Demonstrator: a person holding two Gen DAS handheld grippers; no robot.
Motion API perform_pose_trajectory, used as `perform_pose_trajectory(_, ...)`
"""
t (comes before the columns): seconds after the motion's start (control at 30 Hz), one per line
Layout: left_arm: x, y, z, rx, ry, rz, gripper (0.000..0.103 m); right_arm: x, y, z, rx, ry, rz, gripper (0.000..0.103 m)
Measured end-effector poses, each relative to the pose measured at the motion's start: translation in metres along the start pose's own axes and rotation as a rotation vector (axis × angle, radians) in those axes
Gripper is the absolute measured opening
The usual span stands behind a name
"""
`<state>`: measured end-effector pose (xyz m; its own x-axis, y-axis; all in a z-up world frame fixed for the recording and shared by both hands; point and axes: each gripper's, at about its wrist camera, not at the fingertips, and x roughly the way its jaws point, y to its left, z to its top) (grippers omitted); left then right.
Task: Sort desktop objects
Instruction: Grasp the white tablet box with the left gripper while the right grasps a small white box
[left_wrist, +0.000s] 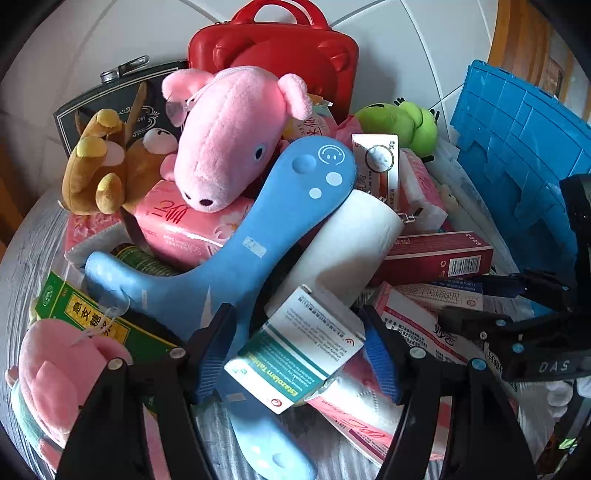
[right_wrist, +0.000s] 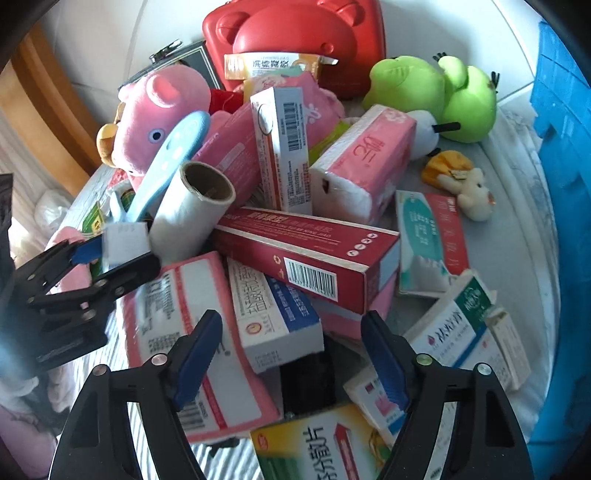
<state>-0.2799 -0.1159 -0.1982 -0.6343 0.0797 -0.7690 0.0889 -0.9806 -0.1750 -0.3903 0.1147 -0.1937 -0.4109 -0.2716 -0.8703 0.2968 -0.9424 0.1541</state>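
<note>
A heap of desk objects lies on the table. My left gripper (left_wrist: 299, 347) is open, its fingers on either side of a white and teal medicine box (left_wrist: 295, 350); the same box shows between its pads in the right wrist view (right_wrist: 123, 242). Under it lie a blue long-handled tool (left_wrist: 255, 236) and a white paper roll (left_wrist: 343, 247). My right gripper (right_wrist: 291, 354) is open and empty above a white and blue medicine box (right_wrist: 273, 317) and a long red box (right_wrist: 306, 254). The right gripper also shows in the left wrist view (left_wrist: 480, 306).
A pink pig plush (left_wrist: 229, 136), a brown plush (left_wrist: 103, 166), a green frog plush (right_wrist: 443, 92), pink tissue packs (right_wrist: 365, 162) and several medicine boxes crowd the heap. A red case (left_wrist: 273, 48) stands at the back. A blue crate (left_wrist: 517, 155) stands at the right.
</note>
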Motion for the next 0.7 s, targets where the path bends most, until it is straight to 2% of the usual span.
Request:
perform_pose_trajectory(0.03, 0.0, 0.001, -0.001, 0.001, 0.002, 0.002, 0.068, 0.0, 0.0, 0.001, 0.001, -0.006, 0.007, 0.058)
perform_pose_trajectory(0.07, -0.001, 0.001, -0.002, 0.004, 0.004, 0.006, 0.067, -0.001, 0.001, 0.001, -0.003, -0.009, 0.02, 0.047)
perform_pose_trajectory(0.17, -0.005, 0.0, -0.003, 0.005, 0.003, -0.003, 0.047, -0.004, 0.007, 0.0, -0.038, -0.014, 0.009, 0.044)
perform_pose_trajectory(0.2, -0.007, -0.001, -0.003, 0.004, 0.004, 0.025, 0.043, -0.007, 0.009, -0.001, -0.044, -0.017, 0.009, 0.043)
perform_pose_trajectory(0.23, -0.01, -0.002, -0.003, 0.004, -0.001, 0.056, 0.043, -0.01, 0.01, -0.002, -0.049, -0.021, 0.005, 0.042)
perform_pose_trajectory(0.43, -0.037, 0.0, -0.011, -0.026, -0.052, 0.104, 0.043, -0.039, 0.018, -0.01, -0.077, -0.073, -0.012, 0.039)
perform_pose_trajectory(0.7, -0.1, -0.019, -0.004, -0.036, -0.186, 0.107, 0.043, -0.098, 0.033, -0.011, -0.125, -0.194, -0.041, 0.039)
